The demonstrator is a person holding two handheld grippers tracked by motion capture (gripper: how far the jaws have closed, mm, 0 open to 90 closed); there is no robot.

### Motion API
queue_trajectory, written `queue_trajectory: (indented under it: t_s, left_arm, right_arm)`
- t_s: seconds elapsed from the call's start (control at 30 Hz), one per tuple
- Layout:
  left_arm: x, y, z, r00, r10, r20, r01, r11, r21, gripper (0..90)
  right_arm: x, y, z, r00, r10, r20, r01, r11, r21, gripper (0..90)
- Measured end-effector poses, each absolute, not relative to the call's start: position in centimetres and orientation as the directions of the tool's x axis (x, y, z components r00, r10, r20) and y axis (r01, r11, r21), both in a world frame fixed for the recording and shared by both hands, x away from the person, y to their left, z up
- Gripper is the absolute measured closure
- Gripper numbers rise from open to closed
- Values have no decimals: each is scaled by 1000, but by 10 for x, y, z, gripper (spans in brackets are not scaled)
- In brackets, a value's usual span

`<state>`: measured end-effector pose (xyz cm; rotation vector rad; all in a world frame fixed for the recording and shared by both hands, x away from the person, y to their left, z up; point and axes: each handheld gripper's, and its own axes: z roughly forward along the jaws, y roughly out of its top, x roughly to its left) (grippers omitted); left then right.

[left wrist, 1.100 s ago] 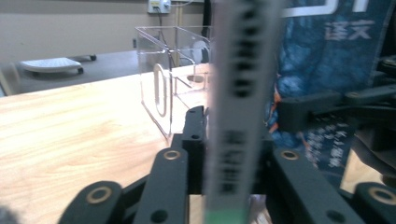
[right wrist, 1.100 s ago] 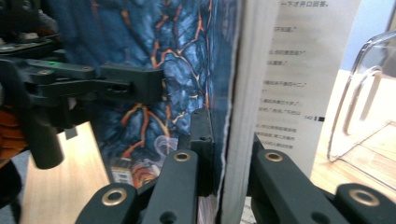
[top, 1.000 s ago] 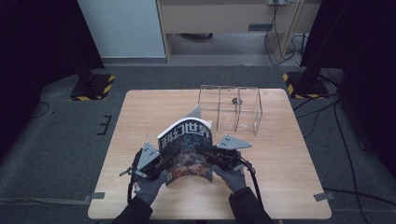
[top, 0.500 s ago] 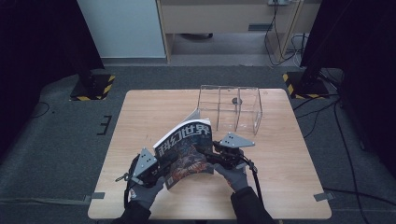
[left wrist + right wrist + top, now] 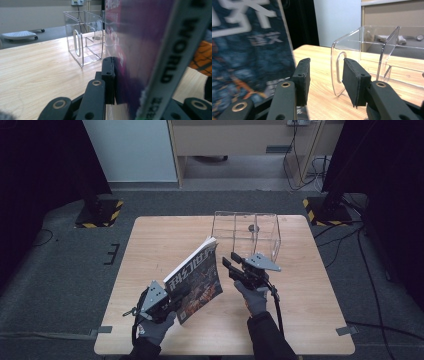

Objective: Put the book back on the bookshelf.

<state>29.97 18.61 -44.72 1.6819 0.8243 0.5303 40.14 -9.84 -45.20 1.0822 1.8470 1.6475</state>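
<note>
A magazine [image 5: 196, 280] with a dark cover and white characters stands tilted on edge near the table's front middle. My left gripper [image 5: 172, 297] is shut on its lower edge; in the left gripper view its spine [image 5: 172, 62] and purple back cover rise between the jaws. My right gripper [image 5: 229, 265] is open just right of the magazine, apart from it. In the right gripper view the cover [image 5: 249, 50] stands left of the open fingers [image 5: 355, 80]. A clear acrylic box [image 5: 246, 236] with dividers stands behind.
The wooden table [image 5: 150, 245] has bare room at left and front right. The acrylic box [image 5: 372, 57] has a slot handle in its near wall. Beyond the table are a cabinet [image 5: 240, 140] and black stands with striped bases [image 5: 97, 212].
My right gripper has let go of the magazine and moved right and away from it. The left gripper has tipped the magazine more upright, still holding it.
</note>
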Motion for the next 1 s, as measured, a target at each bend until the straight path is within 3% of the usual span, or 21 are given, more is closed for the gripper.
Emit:
queue_trajectory:
  t_s: [0.43,0.8,1.0]
  left_arm:
    - [298,184,-447,661,747,-72,243,-122,962,789]
    - [299,180,-448,656,752,-72,229,-108,967,720]
    - [299,179,-447,644,762,-74,224,-94,970,729]
  right_arm:
    - [433,-90,-460,-635,752,177,256,-12,967,518]
    - [432,-87,-464,-713,669,212,287,3,958,615]
    - [430,-89,-463,-716,667,207,287,11,958,624]
